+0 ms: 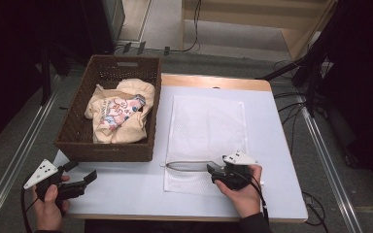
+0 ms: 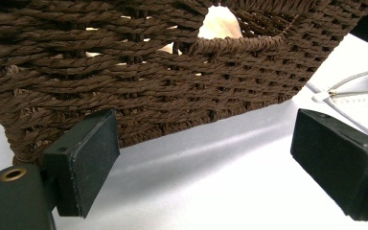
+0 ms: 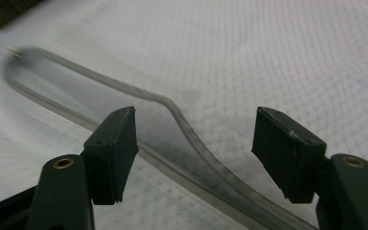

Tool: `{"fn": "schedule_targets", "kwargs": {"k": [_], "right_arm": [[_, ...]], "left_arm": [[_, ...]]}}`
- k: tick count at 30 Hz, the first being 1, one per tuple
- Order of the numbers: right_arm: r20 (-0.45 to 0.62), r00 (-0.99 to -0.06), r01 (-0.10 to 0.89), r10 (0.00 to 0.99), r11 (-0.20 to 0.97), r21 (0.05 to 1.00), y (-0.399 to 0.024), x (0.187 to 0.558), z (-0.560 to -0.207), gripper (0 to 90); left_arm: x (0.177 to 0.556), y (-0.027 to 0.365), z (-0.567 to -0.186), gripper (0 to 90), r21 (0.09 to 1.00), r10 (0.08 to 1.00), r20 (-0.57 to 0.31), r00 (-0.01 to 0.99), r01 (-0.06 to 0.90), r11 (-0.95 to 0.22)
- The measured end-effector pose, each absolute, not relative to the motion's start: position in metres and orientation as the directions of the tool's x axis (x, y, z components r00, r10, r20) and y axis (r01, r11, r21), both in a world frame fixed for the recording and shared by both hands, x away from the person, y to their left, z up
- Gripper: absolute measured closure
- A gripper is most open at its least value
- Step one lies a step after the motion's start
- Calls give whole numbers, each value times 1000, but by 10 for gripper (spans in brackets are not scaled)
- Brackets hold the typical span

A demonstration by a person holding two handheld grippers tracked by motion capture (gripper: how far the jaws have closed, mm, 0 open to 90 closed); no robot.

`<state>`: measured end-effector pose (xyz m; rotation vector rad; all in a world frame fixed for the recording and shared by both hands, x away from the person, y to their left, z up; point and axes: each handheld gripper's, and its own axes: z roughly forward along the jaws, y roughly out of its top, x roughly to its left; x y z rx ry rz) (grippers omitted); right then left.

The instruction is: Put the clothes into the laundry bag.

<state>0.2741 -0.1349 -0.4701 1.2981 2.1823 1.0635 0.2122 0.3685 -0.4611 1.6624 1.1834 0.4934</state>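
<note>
1. My right gripper [image 1: 217,171] sits at the near edge of the white mesh laundry bag [image 1: 209,131], over the open zipper slit [image 1: 187,165]. Its jaws stand wide apart and hold nothing; in the right gripper view the raised zipper lip [image 3: 182,129] runs between the pads without either one pressing on it.

2. The bag lies flat on the pale table [image 1: 281,160], just right of the wicker basket [image 1: 77,141]. I judge it is spread that way so that its mouth faces me and can be lifted open from the near side.

3. The zipper is parted along part of the near edge, and the gap bows upward, which gives me an edge to pinch.

4. My left gripper [image 1: 80,174] rests at the near left corner of the table, jaws also wide and empty. In its own view it looks at the basket's near wall [image 2: 172,81], close but apart from it.

5. The cream printed garment [image 1: 121,111] lies crumpled inside the basket, untouched. I take it to be what goes into the bag.

6. My guess at the next move: close the right pads on the upper zipper lip and lift, while the left reaches for the garment.
</note>
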Motion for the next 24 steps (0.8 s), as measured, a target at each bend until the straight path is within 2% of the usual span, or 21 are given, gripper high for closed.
{"fn": "schedule_targets", "kwargs": {"k": [4, 7, 8, 9, 10, 11, 14, 17, 24], "right_arm": [[4, -462, 603, 887, 310, 735, -129, 279, -478, 323], [19, -460, 590, 888, 290, 754, -128, 282, -478, 482], [19, -460, 590, 888, 290, 754, -128, 282, -478, 482], [37, -473, 584, 880, 282, 761, -129, 282, -476, 535], [63, -496, 561, 866, 264, 784, -131, 281, -473, 665], [63, -496, 561, 866, 264, 784, -131, 281, -473, 665], [174, -520, 545, 836, 167, 822, -144, 282, -466, 855], [162, -513, 522, 843, 156, 839, -147, 279, -467, 893], [157, -515, 507, 843, 152, 848, -145, 278, -470, 899]], "left_arm": [[212, 368, -461, 98, 884, 873, -204, 443, 467, -30], [209, 365, -458, 101, 895, 887, -168, 430, 444, -46], [207, 363, -456, 101, 901, 886, -155, 436, 431, -54], [204, 359, -453, 115, 906, 879, -165, 448, 421, -45], [203, 356, -451, 113, 908, 876, -163, 455, 415, -47], [201, 351, -447, 113, 913, 873, -142, 467, 402, -66], [196, 341, -433, 116, 927, 856, -138, 498, 369, -65], [195, 337, -422, 106, 936, 840, -151, 522, 349, -48], [209, 330, -380, 96, 943, 835, -144, 531, 329, -47]]}}
